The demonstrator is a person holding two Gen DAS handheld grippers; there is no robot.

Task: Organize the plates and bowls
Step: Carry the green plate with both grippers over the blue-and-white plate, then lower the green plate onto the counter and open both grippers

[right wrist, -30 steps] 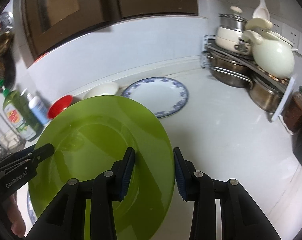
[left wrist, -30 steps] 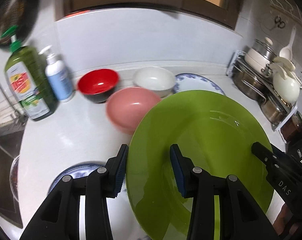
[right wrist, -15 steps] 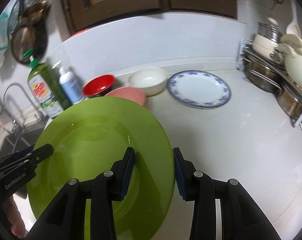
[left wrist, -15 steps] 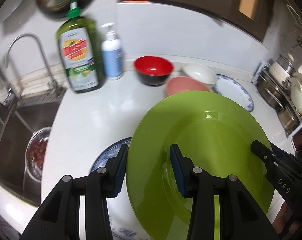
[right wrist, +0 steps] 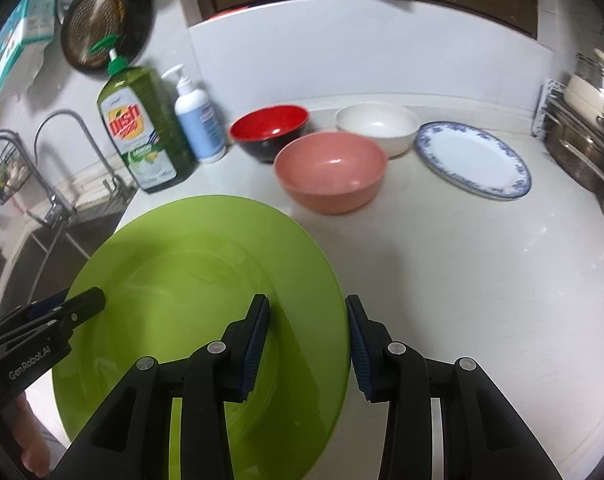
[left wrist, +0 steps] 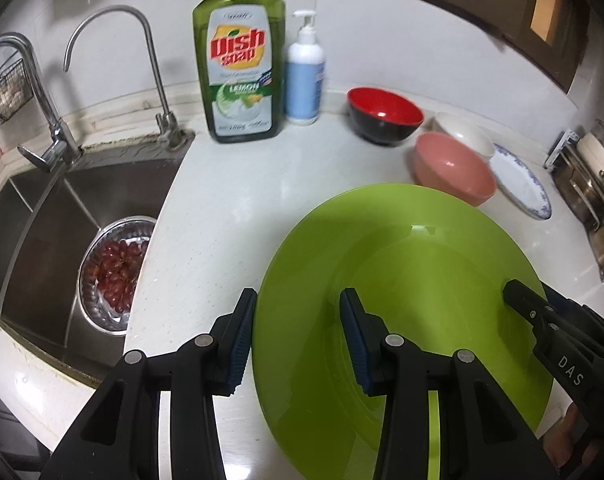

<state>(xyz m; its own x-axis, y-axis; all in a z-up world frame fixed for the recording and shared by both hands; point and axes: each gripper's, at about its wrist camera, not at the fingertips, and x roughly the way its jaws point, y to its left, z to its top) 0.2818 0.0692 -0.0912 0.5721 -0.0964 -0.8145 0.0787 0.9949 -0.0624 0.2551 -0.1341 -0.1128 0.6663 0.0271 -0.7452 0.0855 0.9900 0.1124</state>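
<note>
Both grippers hold one green plate (left wrist: 401, 292) by opposite edges above the white counter (left wrist: 230, 216). Left gripper (left wrist: 298, 332) has its blue-padded fingers set across the plate's left rim, one pad outside and one inside the dish; whether they press firmly on the rim cannot be told. Right gripper (right wrist: 307, 344) straddles the right rim the same way, its jaws moderately parted with the rim between them, and its grip cannot be told either. Each gripper's tip shows in the other's view at the plate's far edge.

Toward the counter's back edge, a red bowl (right wrist: 269, 132) with a black outside stands beside a white bowl (right wrist: 377, 128), and a pink bowl (right wrist: 330, 170) sits just in front of the two. A blue-rimmed plate (right wrist: 475, 158) lies flat to the right of the white bowl. At the back left, near the sink (left wrist: 34, 216), stand a dish soap bottle (left wrist: 238, 64) and a pump bottle (left wrist: 305, 76), side by side.
</note>
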